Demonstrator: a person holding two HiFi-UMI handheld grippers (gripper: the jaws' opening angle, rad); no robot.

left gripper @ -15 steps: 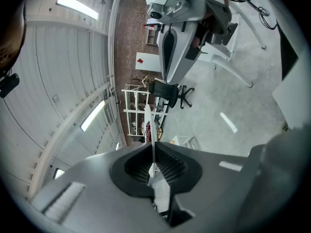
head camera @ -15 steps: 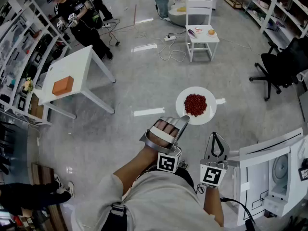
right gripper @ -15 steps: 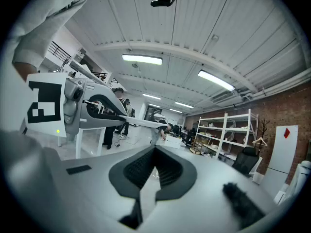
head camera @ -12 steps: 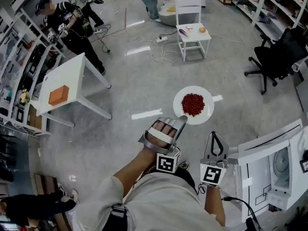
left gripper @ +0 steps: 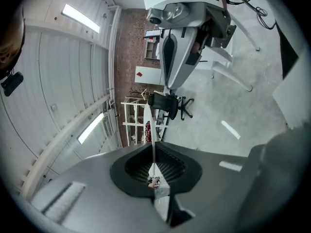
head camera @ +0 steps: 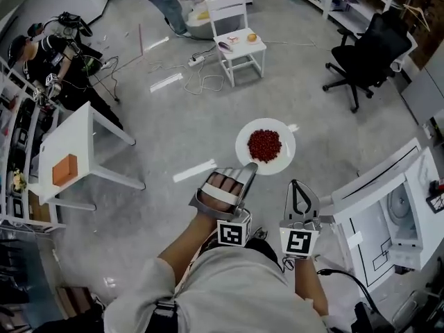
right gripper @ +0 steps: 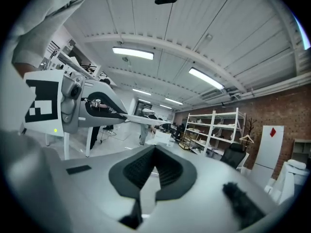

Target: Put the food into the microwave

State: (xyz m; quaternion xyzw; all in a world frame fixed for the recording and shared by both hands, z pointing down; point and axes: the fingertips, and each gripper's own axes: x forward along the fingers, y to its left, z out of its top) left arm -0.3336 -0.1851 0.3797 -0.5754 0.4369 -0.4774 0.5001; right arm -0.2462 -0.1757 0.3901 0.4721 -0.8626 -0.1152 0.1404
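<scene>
The red food (head camera: pixel 264 144) is heaped in the middle of the white plate (head camera: pixel 244 132), held level above the floor (head camera: pixel 173 116), with its near rim clamped in the left gripper (head camera: pixel 248 166). Just beside it, the right gripper (head camera: pixel 295 186) is pressed together, empty. What looks like the microwave (head camera: pixel 388 220) stands at the right.

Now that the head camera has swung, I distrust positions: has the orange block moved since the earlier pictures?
No. The orange block sits on the same spot of the white table, toward its nearer end; only the view turned.
</scene>
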